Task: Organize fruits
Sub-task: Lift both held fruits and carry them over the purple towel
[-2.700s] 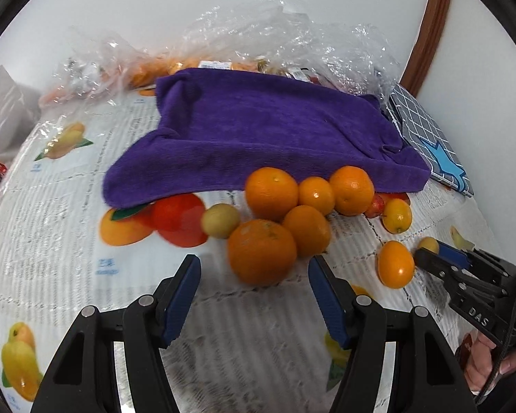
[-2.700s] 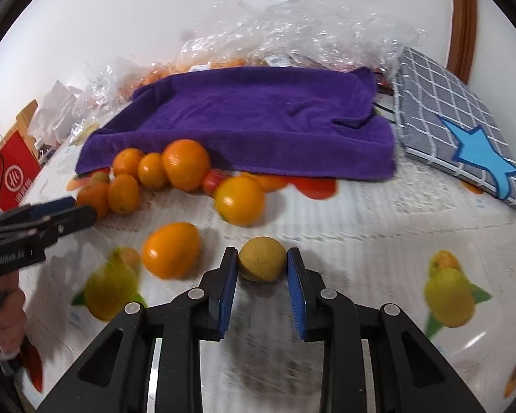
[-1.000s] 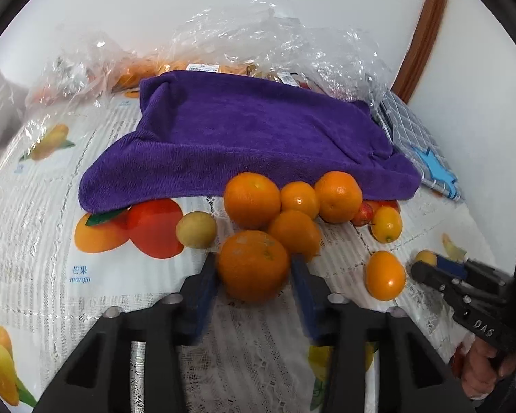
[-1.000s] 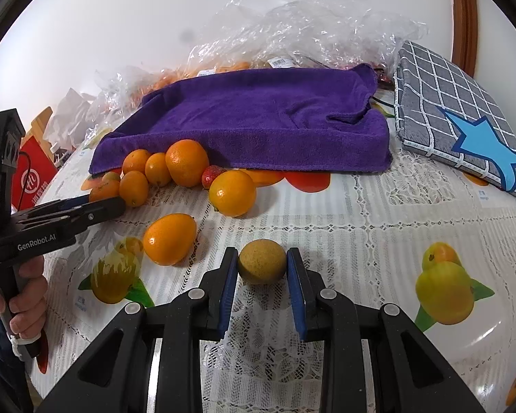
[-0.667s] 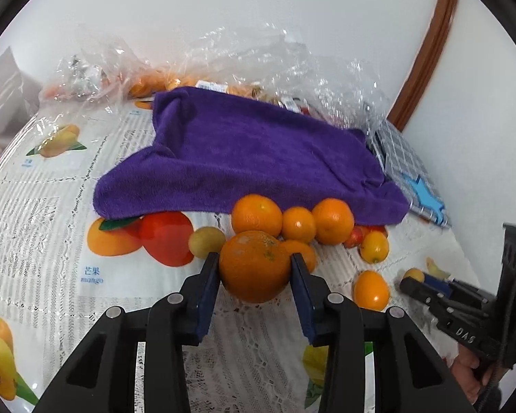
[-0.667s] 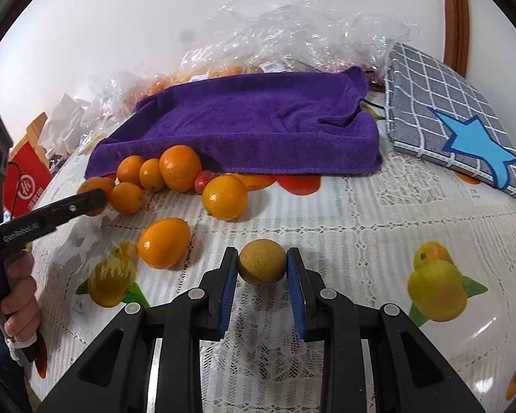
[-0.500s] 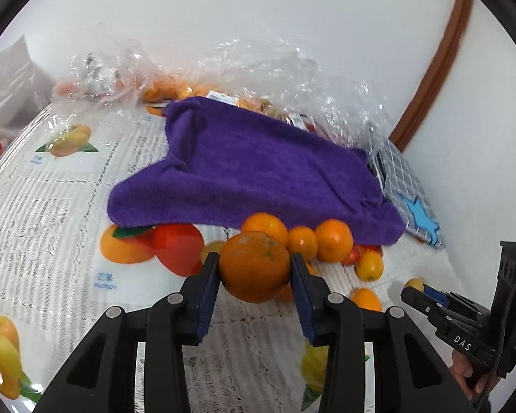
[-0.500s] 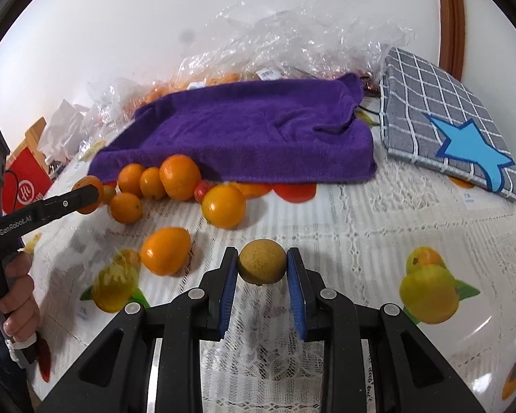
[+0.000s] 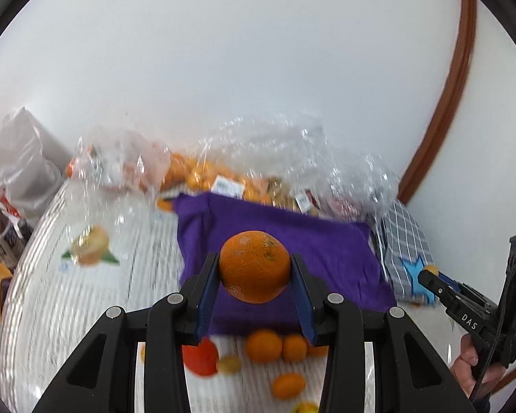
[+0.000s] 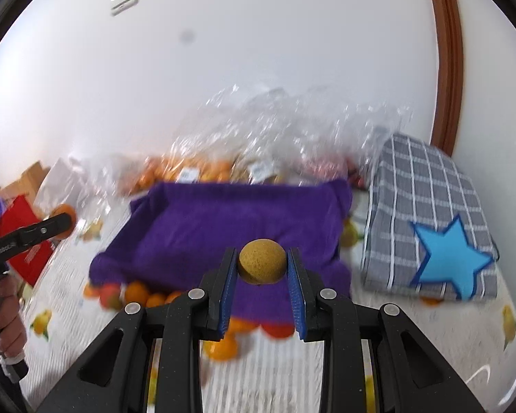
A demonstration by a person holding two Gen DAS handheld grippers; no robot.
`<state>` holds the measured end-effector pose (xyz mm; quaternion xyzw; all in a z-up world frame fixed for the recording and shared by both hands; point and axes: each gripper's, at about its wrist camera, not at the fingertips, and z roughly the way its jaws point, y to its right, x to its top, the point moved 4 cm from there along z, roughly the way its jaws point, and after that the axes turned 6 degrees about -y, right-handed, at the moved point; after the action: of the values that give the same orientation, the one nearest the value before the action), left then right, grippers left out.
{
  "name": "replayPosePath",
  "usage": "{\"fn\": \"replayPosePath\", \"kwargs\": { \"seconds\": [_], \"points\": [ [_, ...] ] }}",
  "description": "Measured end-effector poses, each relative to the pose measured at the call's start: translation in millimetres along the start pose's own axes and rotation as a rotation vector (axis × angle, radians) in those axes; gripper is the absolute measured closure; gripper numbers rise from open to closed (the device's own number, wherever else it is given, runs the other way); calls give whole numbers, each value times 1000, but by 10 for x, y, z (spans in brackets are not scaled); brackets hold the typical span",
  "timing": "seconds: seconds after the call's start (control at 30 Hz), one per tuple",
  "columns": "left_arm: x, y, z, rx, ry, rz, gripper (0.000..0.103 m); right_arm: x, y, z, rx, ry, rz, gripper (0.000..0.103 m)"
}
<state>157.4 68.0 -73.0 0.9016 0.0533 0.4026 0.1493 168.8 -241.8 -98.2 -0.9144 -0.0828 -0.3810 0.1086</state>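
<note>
Gripping a large orange, the left gripper holds it above the purple towel. The right gripper clamps a small yellow-brown fruit over the towel's near edge, loose oranges lying on the tablecloth nearer us

**Orange up in my left tongs**

My left tongs have their blue pads clamped on either side of a large orange, held clear above the tabletop. Behind it I see the purple towel spread toward the far edge, with clear plastic bags of fruit piled beyond it. Loose oranges sit along the towel's near edge. Toward the right edge, my right tongs pinch a small yellowish fruit.
</note>
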Motion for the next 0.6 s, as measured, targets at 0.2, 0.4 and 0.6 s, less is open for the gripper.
{"fn": "replayPosePath", "kwargs": {
  "seconds": [0.2,0.4,0.6],
  "points": [
    [258,-1,304,24,-5,-5,65,386,59,204,0,26,6,74],
    [341,4,771,40,-64,-18,65,505,142,548,-1,0,17,74],
    [336,12,1226,71,-124,-11,65,464,252,1006,4,-75,57,74]
  ]
}}
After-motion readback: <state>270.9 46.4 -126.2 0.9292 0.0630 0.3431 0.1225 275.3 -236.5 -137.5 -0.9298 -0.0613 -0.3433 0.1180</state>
